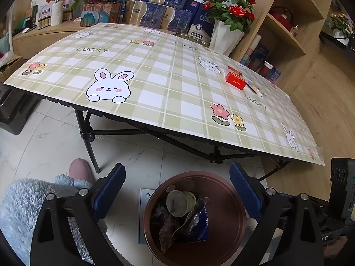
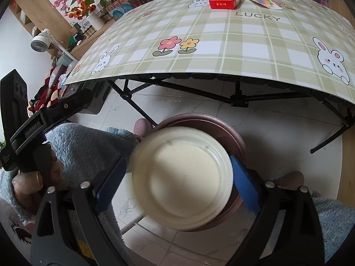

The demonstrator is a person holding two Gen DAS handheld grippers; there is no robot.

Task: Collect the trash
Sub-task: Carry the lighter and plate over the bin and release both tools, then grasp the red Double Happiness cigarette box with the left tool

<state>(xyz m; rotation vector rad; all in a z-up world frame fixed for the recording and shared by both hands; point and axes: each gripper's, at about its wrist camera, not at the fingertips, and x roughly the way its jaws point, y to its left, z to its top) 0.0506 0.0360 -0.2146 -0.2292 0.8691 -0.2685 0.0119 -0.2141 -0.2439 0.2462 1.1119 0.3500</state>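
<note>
A brown round trash bin (image 1: 224, 201) stands on the floor below the table edge and holds a paper cup (image 1: 180, 202) and dark wrappers (image 1: 190, 223). My left gripper (image 1: 177, 186) is open and empty above the bin. My right gripper (image 2: 177, 177) has a white paper cup (image 2: 182, 177) between its blue pads, bottom toward the camera, over the bin's rim (image 2: 199, 119). The cup looks blurred. A red box (image 1: 234, 80) and a colourful flat wrapper (image 1: 253, 86) lie on the table; they also show in the right wrist view: the box (image 2: 224, 1), the wrapper (image 2: 265, 2).
The folding table (image 1: 155, 71) has a green plaid cloth with rabbits. Black table legs (image 1: 88, 137) stand close to the bin. Boxes, flower vases (image 1: 224, 35) and wooden shelves (image 1: 288, 26) line the back and right. My fluffy blue sleeves (image 2: 88, 150) sit beside the grippers.
</note>
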